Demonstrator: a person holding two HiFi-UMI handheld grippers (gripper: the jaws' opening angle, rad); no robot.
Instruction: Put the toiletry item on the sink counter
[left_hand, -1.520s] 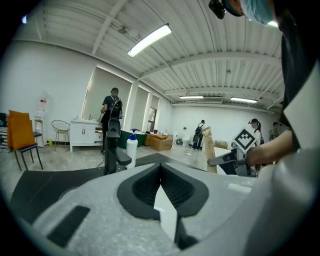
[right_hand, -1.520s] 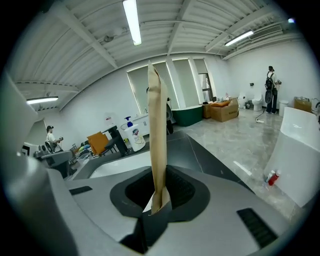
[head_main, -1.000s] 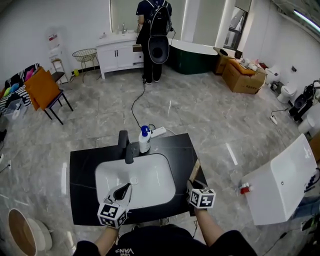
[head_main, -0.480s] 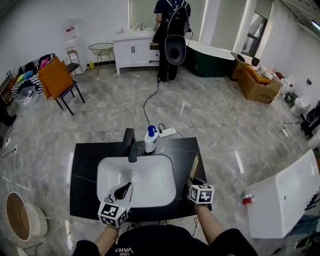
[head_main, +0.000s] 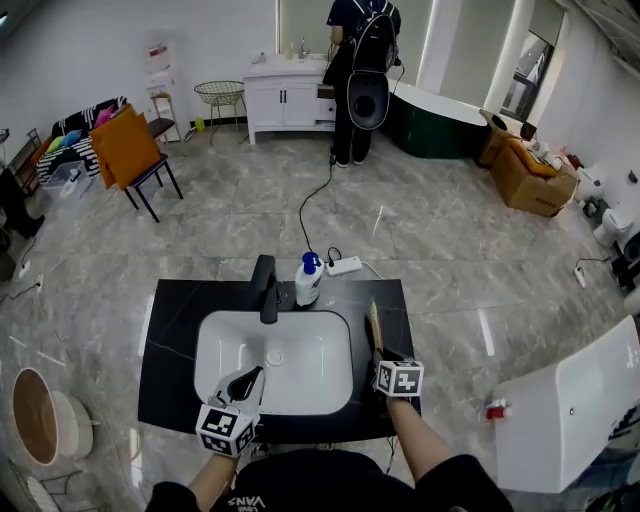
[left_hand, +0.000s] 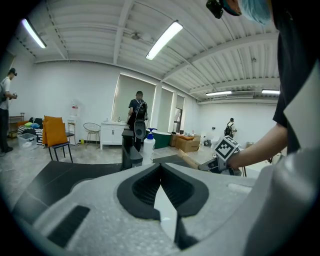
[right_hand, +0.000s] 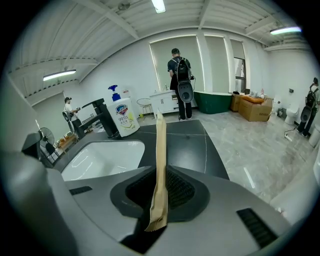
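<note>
My right gripper (head_main: 383, 356) is shut on a long, flat tan paper packet (right_hand: 160, 170), the toiletry item, pinched by its near end. The packet (head_main: 375, 326) points forward over the black sink counter (head_main: 175, 325), just right of the white basin (head_main: 300, 385). The right gripper view has the packet standing up between the jaws, over the dark counter (right_hand: 187, 145). My left gripper (head_main: 243, 384) hovers at the basin's front left, jaws shut with nothing between them. In the left gripper view (left_hand: 161, 182) the pads meet.
A black faucet (head_main: 266, 287) and a white pump bottle with a blue top (head_main: 308, 280) stand behind the basin. A person with a backpack (head_main: 362, 70) stands far off at a white vanity (head_main: 290, 100). An orange chair (head_main: 130, 150), a white appliance (head_main: 570, 410) and cardboard boxes (head_main: 528, 170) sit around.
The right gripper with the packet has shifted slightly left and forward, swinging the packet nearer the basin's right rim. The head view has tilted. The left gripper has stayed put.
</note>
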